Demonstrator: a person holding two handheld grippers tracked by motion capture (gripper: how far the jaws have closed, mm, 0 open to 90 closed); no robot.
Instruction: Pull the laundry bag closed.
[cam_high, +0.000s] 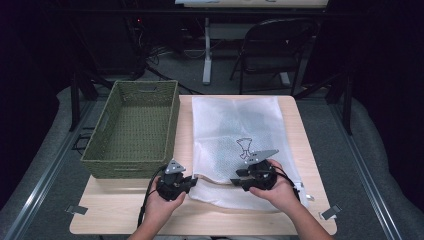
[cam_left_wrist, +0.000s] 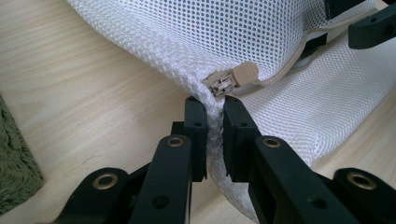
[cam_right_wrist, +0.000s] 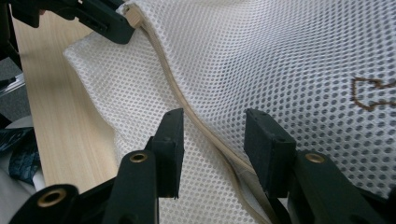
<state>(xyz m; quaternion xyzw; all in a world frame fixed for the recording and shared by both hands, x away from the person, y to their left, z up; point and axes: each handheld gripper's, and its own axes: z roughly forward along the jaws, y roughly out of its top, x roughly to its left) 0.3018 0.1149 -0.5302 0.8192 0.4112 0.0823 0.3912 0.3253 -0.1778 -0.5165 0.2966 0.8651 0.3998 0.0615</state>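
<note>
A white mesh laundry bag (cam_high: 235, 145) lies flat across the centre and right of a light wooden table (cam_high: 115, 210), seen from above. In the lower centre of the frame, the left claw (cam_left_wrist: 214, 135) is pinched tight on the bag's corner, just below the beige zipper end (cam_left_wrist: 236, 77). To its right, the right claw (cam_right_wrist: 212, 144) stands half apart, its jaws straddling the beige zipper seam (cam_right_wrist: 187, 107) without pressing it. A green woven basket (cam_high: 132, 127) sits at the left of the table, beside the bag.
</note>
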